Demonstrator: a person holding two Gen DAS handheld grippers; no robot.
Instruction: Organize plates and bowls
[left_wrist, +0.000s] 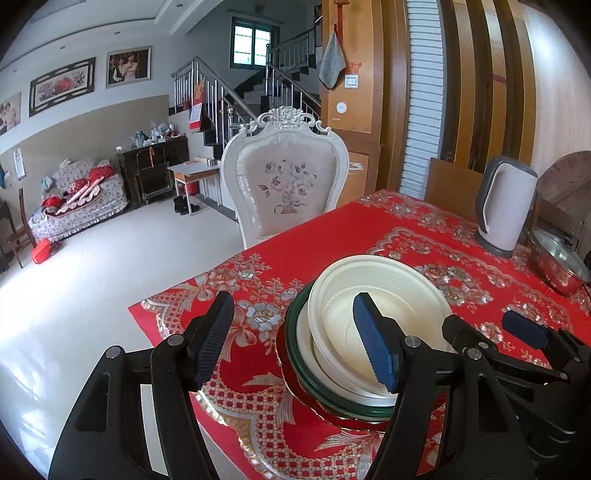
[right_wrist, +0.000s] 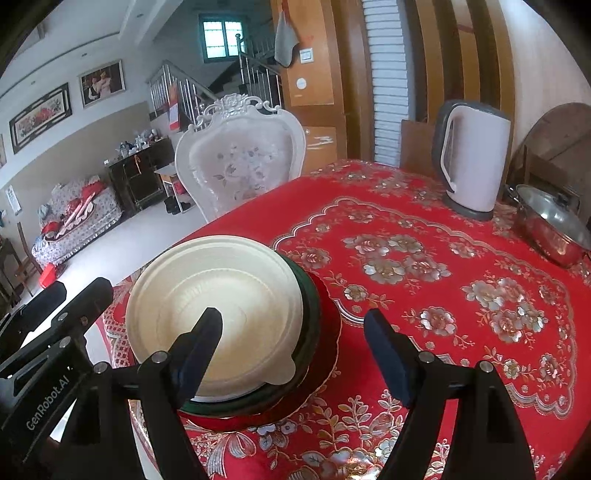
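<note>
A red tablecloth (right_wrist: 424, 229) with gold and silver flowers is spread over the table. A white and grey kettle (right_wrist: 472, 155) is stood at the far side, and a shiny pot (right_wrist: 554, 229) with a glass lid is set just beside it. A white carved chair (left_wrist: 284, 184) is pushed up to the far edge, and stairs (left_wrist: 258, 92) and a flowery sofa (left_wrist: 77, 206) are seen behind.

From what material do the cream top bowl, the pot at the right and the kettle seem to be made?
Cream top bowl: probably thin moulded plastic or pulp, matte; it has pressed ridges and a small rim tab.
Pot: shiny metal, likely steel, with mirror reflections; its lid looks like glass.
Kettle: smooth plastic, pale body with grey trim.
</note>
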